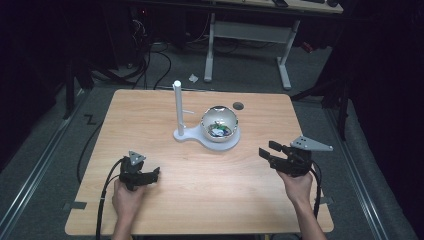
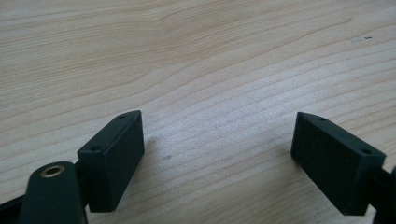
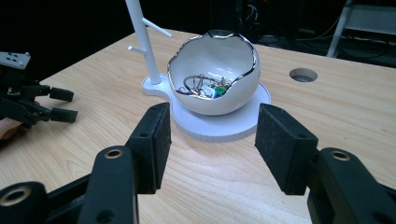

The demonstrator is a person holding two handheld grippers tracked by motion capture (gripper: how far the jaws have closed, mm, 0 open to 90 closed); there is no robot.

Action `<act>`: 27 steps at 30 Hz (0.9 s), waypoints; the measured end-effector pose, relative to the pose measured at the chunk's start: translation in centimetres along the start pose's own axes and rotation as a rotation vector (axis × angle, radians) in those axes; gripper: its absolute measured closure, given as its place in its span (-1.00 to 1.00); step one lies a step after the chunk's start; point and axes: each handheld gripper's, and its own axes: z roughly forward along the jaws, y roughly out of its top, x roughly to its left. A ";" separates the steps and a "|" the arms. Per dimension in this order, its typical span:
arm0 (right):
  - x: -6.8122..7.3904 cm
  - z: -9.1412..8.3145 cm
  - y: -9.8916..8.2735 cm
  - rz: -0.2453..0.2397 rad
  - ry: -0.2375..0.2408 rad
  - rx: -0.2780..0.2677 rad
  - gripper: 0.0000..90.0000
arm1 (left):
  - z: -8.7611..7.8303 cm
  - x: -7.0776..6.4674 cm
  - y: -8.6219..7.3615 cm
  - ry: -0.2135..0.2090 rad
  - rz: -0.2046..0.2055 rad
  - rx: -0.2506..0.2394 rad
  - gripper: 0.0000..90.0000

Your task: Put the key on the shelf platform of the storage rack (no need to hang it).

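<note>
A white egg-shaped bowl (image 1: 219, 125) with a silvery rim sits on a white stand base (image 1: 186, 135), beside a thin upright white post (image 1: 177, 107). In the right gripper view the bowl (image 3: 205, 105) holds several small metal trinkets (image 3: 203, 86). My right gripper (image 3: 212, 135) is open, its jaws apart and pointing at the bowl with nothing between them; in the high view the right gripper (image 1: 267, 149) hovers right of the stand. My left gripper (image 1: 156, 174) rests low near the table's front left. Its jaws (image 2: 217, 144) stand open over bare wood.
The wooden table (image 1: 150, 115) has a round cable hole (image 1: 238, 105) behind the bowl. The post (image 3: 140, 37) carries short side pegs. My left gripper (image 3: 74, 105) shows at the left of the right gripper view. A white desk frame (image 1: 250, 35) stands on the floor beyond.
</note>
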 end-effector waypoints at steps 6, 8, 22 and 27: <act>0.0 0.2 -1.0 0.006 -0.004 0.007 0.03 | 0.0 0.0 0.0 0.000 0.000 0.000 -0.61; -0.1 0.3 -1.3 0.010 -0.007 0.012 0.03 | 0.0 0.0 0.0 0.000 0.000 0.000 -0.61; 0.0 1.3 -2.5 0.009 -0.025 0.027 0.04 | 0.0 0.0 0.0 0.000 0.000 0.000 -0.61; -0.1 1.7 -2.9 0.003 -0.036 0.041 0.05 | 0.0 0.0 0.0 0.000 0.000 0.000 -0.61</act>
